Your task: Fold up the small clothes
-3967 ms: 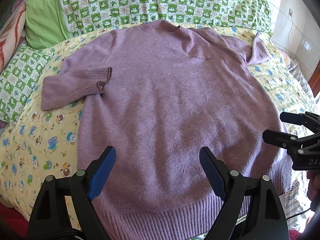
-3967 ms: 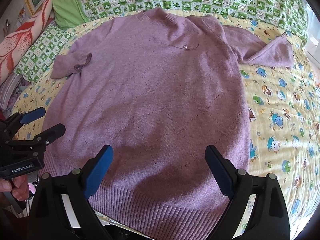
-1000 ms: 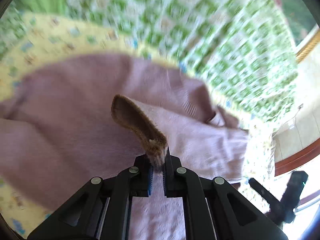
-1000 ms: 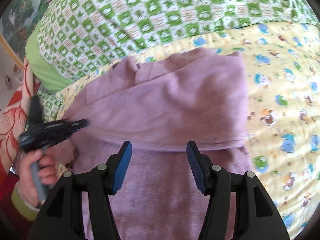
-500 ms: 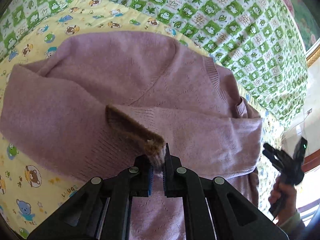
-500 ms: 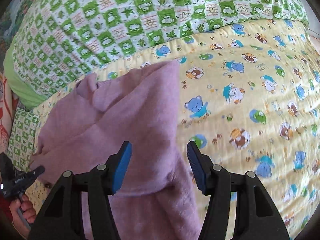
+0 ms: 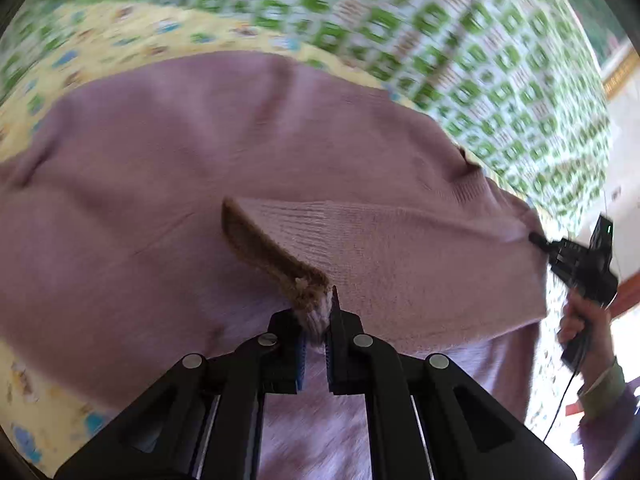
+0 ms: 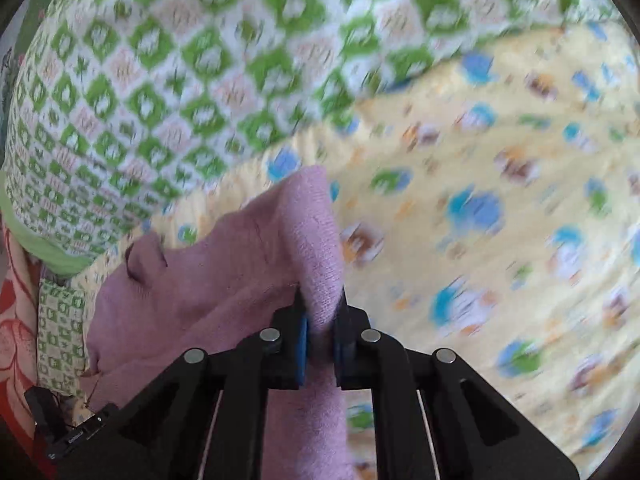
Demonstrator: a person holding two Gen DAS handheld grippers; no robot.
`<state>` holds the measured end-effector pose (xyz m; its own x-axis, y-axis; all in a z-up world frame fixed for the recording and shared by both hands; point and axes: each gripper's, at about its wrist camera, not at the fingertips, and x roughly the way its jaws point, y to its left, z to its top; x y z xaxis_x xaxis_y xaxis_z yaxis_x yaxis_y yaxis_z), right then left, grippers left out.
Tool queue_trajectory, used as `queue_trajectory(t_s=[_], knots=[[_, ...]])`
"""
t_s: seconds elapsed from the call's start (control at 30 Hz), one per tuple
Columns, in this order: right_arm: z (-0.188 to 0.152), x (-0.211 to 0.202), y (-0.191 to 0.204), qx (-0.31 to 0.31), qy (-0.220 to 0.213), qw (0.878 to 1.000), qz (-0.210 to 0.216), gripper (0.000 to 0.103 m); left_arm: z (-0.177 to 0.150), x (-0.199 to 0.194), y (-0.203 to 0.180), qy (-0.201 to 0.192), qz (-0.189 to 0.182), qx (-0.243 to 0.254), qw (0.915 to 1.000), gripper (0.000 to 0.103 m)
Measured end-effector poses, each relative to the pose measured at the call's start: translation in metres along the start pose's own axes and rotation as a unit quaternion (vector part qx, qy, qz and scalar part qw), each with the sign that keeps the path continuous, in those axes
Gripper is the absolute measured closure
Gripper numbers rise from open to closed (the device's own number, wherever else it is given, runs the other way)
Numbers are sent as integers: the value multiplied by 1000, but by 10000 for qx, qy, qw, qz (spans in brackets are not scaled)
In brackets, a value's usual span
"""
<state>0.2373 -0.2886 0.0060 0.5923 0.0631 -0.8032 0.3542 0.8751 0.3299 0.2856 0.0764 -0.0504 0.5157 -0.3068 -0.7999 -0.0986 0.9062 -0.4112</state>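
The right gripper has its jaws clamped on a fold of the purple sweater. The sweater lies on a yellow cartoon-print bedsheet, with a green checked blanket beyond it.

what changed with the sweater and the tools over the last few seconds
The sweater lay flat with both tools open above it. Now the left tool pinches the ribbed hem, folded up over the body, and the right tool has just closed on the sweater's edge. The sweater stays on the yellow sheet.
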Motion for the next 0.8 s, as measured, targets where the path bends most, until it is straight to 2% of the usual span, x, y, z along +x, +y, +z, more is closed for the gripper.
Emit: queue_trajectory(t_s=[0.1,0.3,0.47,0.5,0.53,0.6,0.63,0.67,0.77,0.8], knots=[[13,-3,-11,-142,24,9997,-200,93,2,19,-8,138,28,-1,9999,98],[-1,16,-9,-433,137,9976,-518,93,-11,17,10,219,263,-24,9994,98],[-13,20,-9,-375,228,9980,-446,84,-22,16,21,337,339,-107,9988,95],[-13,19,-8,-363,240,9978,-502,76,-23,14,20,363,350,-153,9986,88],[-14,15,-5,-372,214,9969,-661,69,-24,11,21,371,365,-184,9985,86],[-16,4,2,-406,46,9965,-735,62,-26,-2,23,329,325,-222,9987,67],[-17,-5,6,-440,-64,9964,-728,59,-27,-10,25,315,306,-233,9988,61],[-19,-12,9,-474,-145,9962,-713,57,-29,-19,28,290,313,-258,9988,51],[-31,-35,22,-535,-326,9964,-568,51,-37,-43,40,190,338,-361,9986,42],[-38,-43,27,-530,-338,9969,-471,51,-40,-50,46,196,412,-452,9979,34]])
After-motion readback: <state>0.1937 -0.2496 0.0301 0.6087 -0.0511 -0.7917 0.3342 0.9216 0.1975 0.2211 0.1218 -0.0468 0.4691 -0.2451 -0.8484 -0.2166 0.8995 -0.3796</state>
